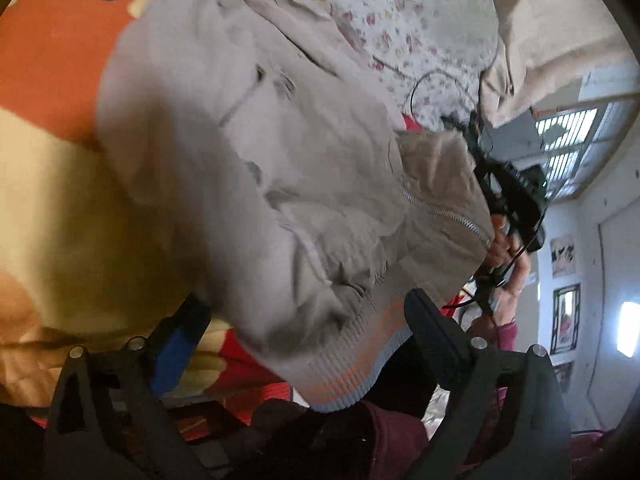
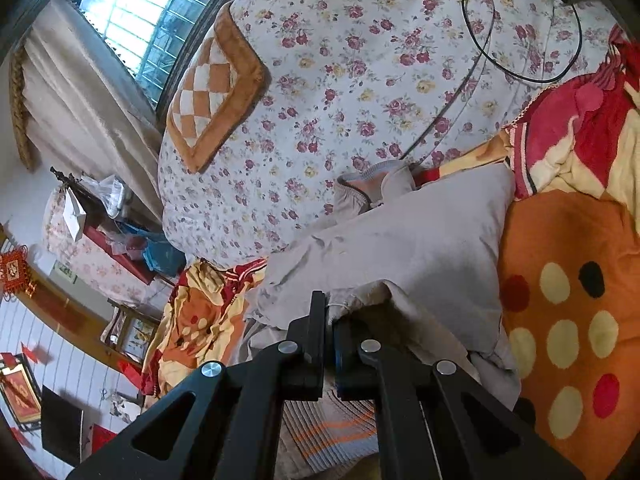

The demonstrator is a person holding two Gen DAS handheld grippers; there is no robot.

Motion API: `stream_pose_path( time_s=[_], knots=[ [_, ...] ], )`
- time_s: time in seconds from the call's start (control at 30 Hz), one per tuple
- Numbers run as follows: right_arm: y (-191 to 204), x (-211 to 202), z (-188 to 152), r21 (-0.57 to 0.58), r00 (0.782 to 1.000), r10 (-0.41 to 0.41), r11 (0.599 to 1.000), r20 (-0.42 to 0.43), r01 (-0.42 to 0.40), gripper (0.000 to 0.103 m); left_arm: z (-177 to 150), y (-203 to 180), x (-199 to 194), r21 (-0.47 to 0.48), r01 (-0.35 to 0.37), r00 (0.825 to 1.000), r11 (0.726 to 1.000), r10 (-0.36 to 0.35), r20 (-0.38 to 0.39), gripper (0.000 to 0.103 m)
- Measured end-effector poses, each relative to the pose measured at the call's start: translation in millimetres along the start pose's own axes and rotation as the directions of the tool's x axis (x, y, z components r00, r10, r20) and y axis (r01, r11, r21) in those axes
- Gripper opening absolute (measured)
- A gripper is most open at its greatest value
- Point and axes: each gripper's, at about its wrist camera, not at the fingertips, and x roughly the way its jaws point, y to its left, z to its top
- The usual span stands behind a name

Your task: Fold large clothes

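Note:
A large beige zip-up jacket with an orange and grey striped ribbed hem lies partly folded on a bed. My left gripper is open, its fingers spread on either side of the hem, holding nothing. In the left wrist view the right gripper is seen at the jacket's far edge, in a hand. In the right wrist view my right gripper is shut on a fold of the jacket, with the striped hem below the fingers.
The jacket lies on an orange spotted fleece blanket over a floral sheet. A checked cushion and a black cable lie on the sheet. A curtain, a window and a cluttered side table stand beyond the bed.

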Motion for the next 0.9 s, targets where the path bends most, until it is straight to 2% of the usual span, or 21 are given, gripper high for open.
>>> stream_pose_path(
  time_s=[0.07, 0.1, 0.13, 0.2, 0.3, 0.4, 0.5, 0.6, 0.67, 0.7, 0.73, 0.77, 0.8, 0.83, 0.9],
  knots=[
    [-1, 0, 0, -0.001, 1.000, -0.002, 1.000, -0.003, 0.002, 0.002, 4, -7, 0, 0.024, 0.013, 1.000, 1.000, -0.012, -0.015, 0.080],
    [-1, -1, 0, -0.002, 1.000, -0.005, 1.000, -0.006, 0.005, 0.002, 10, -15, -4, 0.066, -0.001, 1.000, 0.998, 0.002, -0.020, 0.060],
    [-2, -1, 0, -0.003, 1.000, -0.007, 1.000, -0.006, 0.007, 0.002, 16, -21, -7, 0.102, -0.027, 1.000, 0.994, 0.028, -0.009, 0.035],
    [-4, -2, 2, 0.003, 1.000, -0.010, 1.000, -0.001, 0.010, 0.002, 36, -32, -22, 0.143, -0.076, 0.996, 0.987, 0.070, 0.047, 0.012],
    [-11, -4, 10, 0.033, 1.000, -0.009, 0.999, 0.018, 0.008, 0.002, 84, -40, -43, 0.129, -0.065, 0.991, 0.990, 0.048, 0.128, 0.009],
    [-18, 1, 21, 0.065, 0.999, -0.016, 0.998, 0.036, 0.014, 0.002, 145, -49, -52, 0.131, -0.054, 0.976, 0.990, 0.025, 0.215, 0.006],
    [-28, 10, 36, 0.104, 0.998, -0.030, 0.994, 0.057, 0.024, 0.002, 204, -46, -46, 0.093, -0.058, 0.963, 0.994, 0.031, 0.266, 0.006],
    [-43, 24, 58, 0.149, 0.995, -0.053, 0.988, 0.084, 0.040, 0.004, 263, -34, -28, 0.017, -0.129, 0.937, 0.991, 0.117, 0.328, 0.006],
    [-61, 38, 72, 0.213, 0.991, -0.096, 0.974, 0.094, 0.074, 0.010, 296, -15, -18, -0.054, -0.136, 0.931, 0.989, 0.146, 0.333, 0.009],
    [-71, 46, 79, 0.253, 0.991, -0.105, 0.964, 0.080, 0.082, 0.016, 308, -4, -14, -0.093, -0.124, 0.932, 0.988, 0.148, 0.332, 0.021],
    [-80, 53, 83, 0.286, 0.992, -0.113, 0.954, 0.062, 0.091, 0.020, 316, 6, -15, -0.128, -0.107, 0.930, 0.986, 0.145, 0.336, 0.043],
    [-85, 55, 85, 0.304, 0.992, -0.112, 0.948, 0.051, 0.092, 0.021, 319, 13, -19, -0.152, -0.099, 0.925, 0.983, 0.147, 0.350, 0.056],
    [-84, 52, 85, 0.294, 0.991, -0.122, 0.951, 0.055, 0.100, 0.025, 320, 17, -25, -0.169, -0.086, 0.916, 0.982, 0.145, 0.374, 0.077],
    [-79, 47, 85, 0.261, 0.988, -0.139, 0.958, 0.068, 0.117, 0.033, 317, 20, -33, -0.168, -0.069, 0.908, 0.983, 0.131, 0.398, 0.084],
    [-60, 34, 81, 0.154, 0.979, -0.180, 0.974, 0.091, 0.165, 0.039, 310, 17, -43, -0.127, -0.069, 0.905, 0.990, 0.115, 0.409, 0.084]
  ],
)
